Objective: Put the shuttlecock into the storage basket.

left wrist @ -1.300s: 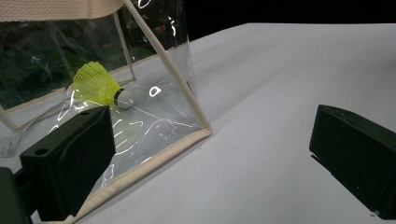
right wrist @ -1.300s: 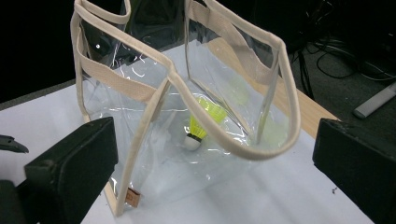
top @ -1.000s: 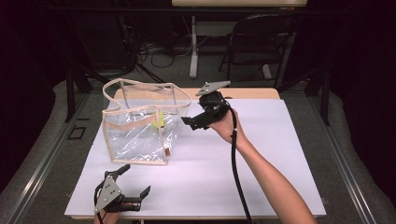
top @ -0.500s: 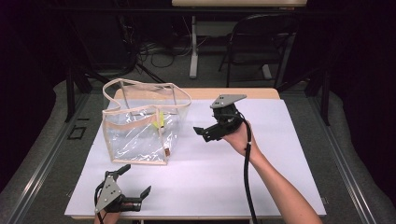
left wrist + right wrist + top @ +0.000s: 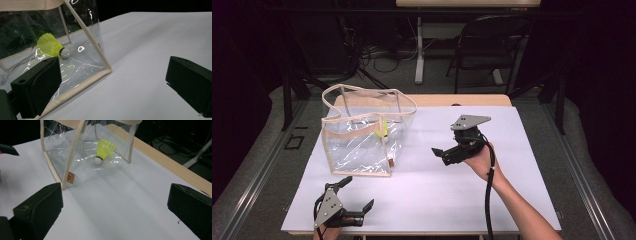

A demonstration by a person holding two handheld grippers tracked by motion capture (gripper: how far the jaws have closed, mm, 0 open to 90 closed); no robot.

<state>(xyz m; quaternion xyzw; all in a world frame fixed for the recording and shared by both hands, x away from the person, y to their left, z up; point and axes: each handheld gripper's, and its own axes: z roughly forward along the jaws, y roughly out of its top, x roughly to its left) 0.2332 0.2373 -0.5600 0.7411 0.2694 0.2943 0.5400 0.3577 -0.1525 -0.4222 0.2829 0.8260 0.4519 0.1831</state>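
Holding both grippers with jaws wide and empty, we see the yellow shuttlecock (image 5: 104,150) lying inside the clear bag (image 5: 362,145) on the counter (image 5: 512,190), ahead of the right gripper (image 5: 447,153); left gripper (image 5: 357,197) near the bag's corner.

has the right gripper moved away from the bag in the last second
Yes. In the high view the right gripper has drawn back from the clear bag, toward the person and rightward; the bag stayed put.

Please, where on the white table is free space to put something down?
The white table is bare right of the clear bag, around the right tool, and along the near edge beside the left tool. The far-left corner, taken by the bag, is crowded.
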